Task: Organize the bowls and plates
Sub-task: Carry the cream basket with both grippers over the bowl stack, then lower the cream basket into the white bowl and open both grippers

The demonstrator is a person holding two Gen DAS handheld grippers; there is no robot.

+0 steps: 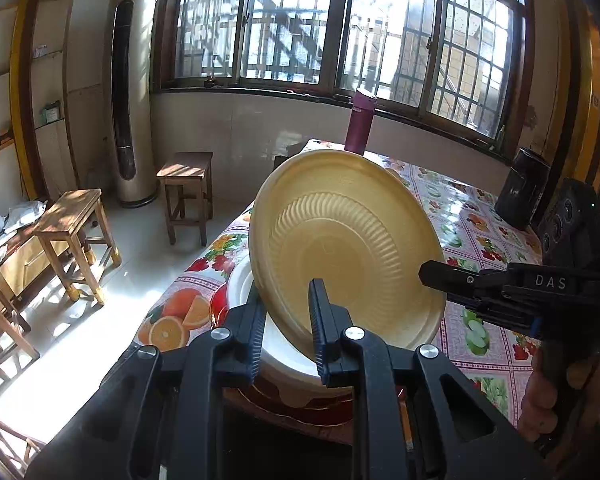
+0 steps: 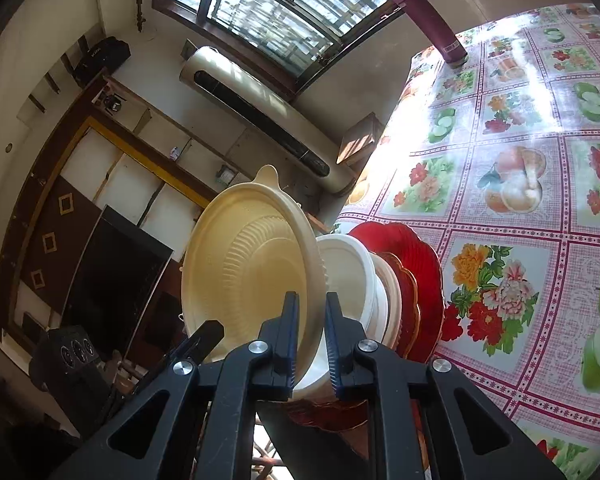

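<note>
A cream plastic plate (image 1: 340,240) is held tilted above a stack at the table's near corner. The stack has white bowls (image 1: 284,356) on red plates (image 2: 416,276). My left gripper (image 1: 288,324) has its jaws on either side of the plate's lower rim. My right gripper (image 2: 312,336) grips the same plate (image 2: 252,264) at its rim, with its fingertip (image 1: 432,272) on the plate's right edge in the left wrist view. The white bowls (image 2: 352,268) sit just behind the plate in the right wrist view.
The table (image 1: 480,216) has a fruit-print cloth. A maroon flask (image 1: 360,124) stands at its far end and a black cylinder (image 1: 524,188) at the right. Wooden stools (image 1: 76,236) and a tall air conditioner (image 1: 130,92) stand on the floor to the left.
</note>
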